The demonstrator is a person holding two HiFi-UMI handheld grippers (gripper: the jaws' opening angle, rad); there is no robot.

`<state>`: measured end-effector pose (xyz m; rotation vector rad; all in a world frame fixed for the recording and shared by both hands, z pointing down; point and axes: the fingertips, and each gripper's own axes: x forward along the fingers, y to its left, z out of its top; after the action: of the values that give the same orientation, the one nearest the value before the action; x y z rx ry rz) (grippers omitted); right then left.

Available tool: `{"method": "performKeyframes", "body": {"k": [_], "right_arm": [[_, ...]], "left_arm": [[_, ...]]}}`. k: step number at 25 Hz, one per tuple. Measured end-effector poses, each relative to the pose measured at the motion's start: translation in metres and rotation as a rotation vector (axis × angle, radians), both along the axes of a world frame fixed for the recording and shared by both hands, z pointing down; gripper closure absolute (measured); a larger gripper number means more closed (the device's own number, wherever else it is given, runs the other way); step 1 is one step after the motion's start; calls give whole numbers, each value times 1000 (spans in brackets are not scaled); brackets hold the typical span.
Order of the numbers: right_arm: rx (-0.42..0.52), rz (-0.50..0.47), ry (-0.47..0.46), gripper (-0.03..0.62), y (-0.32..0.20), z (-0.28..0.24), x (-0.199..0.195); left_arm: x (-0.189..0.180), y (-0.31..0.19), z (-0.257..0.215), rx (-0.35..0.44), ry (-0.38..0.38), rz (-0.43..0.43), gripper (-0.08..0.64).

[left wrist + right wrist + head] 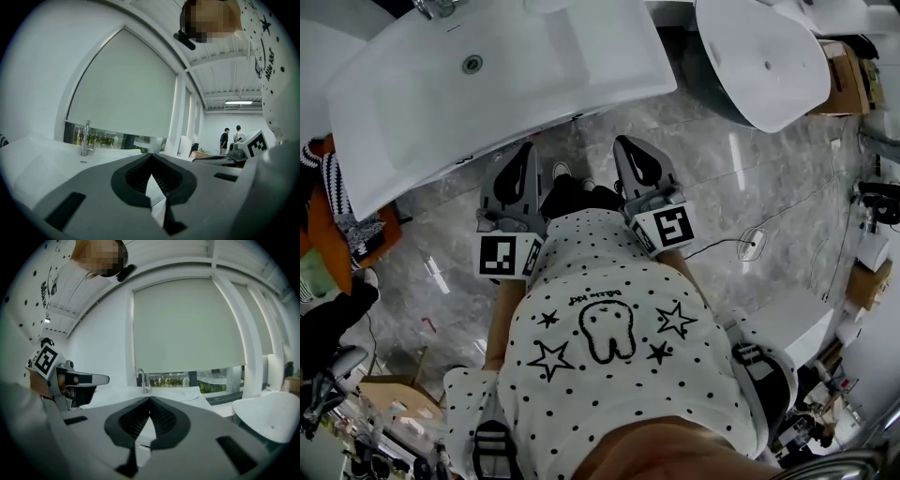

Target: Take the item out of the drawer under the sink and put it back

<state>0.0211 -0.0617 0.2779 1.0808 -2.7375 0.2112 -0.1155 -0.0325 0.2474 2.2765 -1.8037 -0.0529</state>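
I stand before a white sink (pixel 487 94) with a tap (pixel 436 7) at its back. The drawer under it is hidden below the basin, and no item shows. My left gripper (pixel 523 152) and right gripper (pixel 628 142) are held side by side, level, just short of the sink's front edge. Both are shut with nothing between the jaws. In the left gripper view the shut left gripper (pixel 151 155) points over the sink top toward the tap (pixel 85 138). In the right gripper view the shut right gripper (pixel 150 398) faces the same tap (pixel 142 379).
A second white basin (pixel 769 61) stands at the upper right, with cardboard boxes (pixel 848 80) behind it. A cable (pixel 750 244) lies on the grey marble floor. Orange clutter (pixel 328 234) sits at the left. Two people (pixel 226 139) stand far off.
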Motion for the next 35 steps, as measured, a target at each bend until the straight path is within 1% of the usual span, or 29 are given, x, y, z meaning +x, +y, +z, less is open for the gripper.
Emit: {"method": "performKeyframes", "body": {"k": [4,9,14,23,35], "right_arm": [[9,-3,2,580,-4,0,-16],[20,-30,20,580,-6,-4,-28],[21,-42,25,580,-10,-5,-31],[14,-78,24,580,-19,0,-30],[-8,-82,27,580,-36,3,-2]], "left_arm": [[-13,0,4,-4,4,3,565],[-30,3,1,9,18,-41,565],[-35,4,3,5,29,-67,565],[-31,0,5,7,29,-107,565],[-6,-18,5,-5,31,-118,565]]}}
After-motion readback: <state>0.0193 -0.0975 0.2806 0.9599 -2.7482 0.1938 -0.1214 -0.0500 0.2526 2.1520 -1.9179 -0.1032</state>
